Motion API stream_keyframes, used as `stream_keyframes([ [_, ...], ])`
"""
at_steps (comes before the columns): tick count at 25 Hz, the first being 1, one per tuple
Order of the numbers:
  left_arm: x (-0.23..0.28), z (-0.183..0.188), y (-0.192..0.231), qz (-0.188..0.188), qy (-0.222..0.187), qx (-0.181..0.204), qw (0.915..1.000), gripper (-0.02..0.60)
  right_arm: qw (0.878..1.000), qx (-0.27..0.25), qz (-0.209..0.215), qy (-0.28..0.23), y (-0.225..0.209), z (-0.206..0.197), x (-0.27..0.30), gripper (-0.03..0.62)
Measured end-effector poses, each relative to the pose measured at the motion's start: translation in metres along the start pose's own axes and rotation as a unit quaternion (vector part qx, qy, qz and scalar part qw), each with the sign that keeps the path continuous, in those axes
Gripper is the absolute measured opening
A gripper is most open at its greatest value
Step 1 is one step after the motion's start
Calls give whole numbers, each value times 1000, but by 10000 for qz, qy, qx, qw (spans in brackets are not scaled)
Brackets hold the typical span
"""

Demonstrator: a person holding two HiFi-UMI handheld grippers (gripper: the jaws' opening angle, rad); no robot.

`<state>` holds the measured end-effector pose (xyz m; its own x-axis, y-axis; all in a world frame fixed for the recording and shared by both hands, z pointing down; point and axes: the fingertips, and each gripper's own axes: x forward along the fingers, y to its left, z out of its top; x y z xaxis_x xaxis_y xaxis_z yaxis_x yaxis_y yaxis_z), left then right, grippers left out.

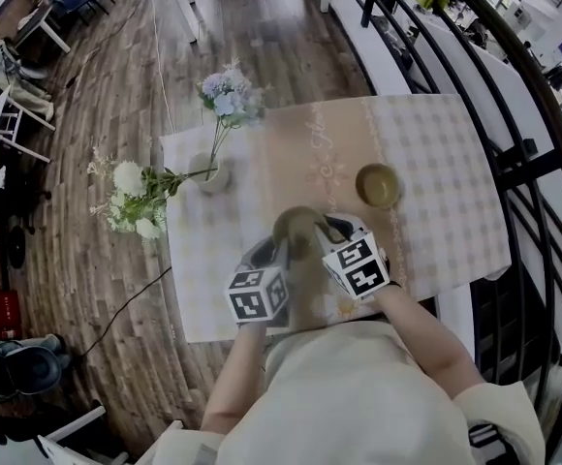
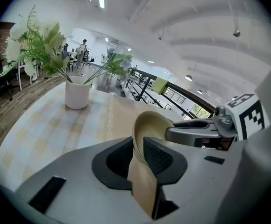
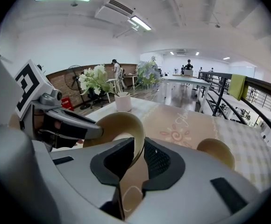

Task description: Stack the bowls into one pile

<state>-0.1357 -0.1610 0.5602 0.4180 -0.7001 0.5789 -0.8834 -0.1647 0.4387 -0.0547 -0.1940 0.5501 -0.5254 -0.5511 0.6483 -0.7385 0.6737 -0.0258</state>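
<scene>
Bowl (image 1: 297, 229) was pinched at its rim by left gripper (image 2: 138, 155) and right gripper (image 3: 136, 163); second bowl (image 1: 378, 185) sat rightward, apart. Table (image 1: 446, 163) lay open there; vase (image 1: 210, 174) far left.

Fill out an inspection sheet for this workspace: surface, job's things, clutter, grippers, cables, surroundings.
Surface: checked cloth, lying flat.
Job's things: held bowl gripped at opposite rims; second bowl on the cloth, apart.
Clutter: vase with flowers.
Grippers: left hand-held gripper and right hand-held gripper both shut on the held bowl.
Cables: dark cable on the wooden floor, left of the cloth.
Surroundings: black railing at right.
</scene>
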Motion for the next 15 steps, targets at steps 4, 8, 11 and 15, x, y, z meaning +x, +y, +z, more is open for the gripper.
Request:
stream_keyframes([
  [4, 7, 1, -25, 42, -74, -43, 10000, 61, 9999, -66, 30, -95, -20, -2, -18, 55],
  [8, 15, 2, -54, 100, -129, -25, 9999, 60, 9998, -70, 53, -155, -43, -9, -36, 54],
  [11, 19, -1, -73, 147, -150, 5, 9998, 58, 9997, -66, 75, -201, -55, -15, -51, 52],
  [15, 12, -18, -93, 200, -172, 57, 9996, 49, 9995, -94, 45, -304, -56, -30, -73, 46],
])
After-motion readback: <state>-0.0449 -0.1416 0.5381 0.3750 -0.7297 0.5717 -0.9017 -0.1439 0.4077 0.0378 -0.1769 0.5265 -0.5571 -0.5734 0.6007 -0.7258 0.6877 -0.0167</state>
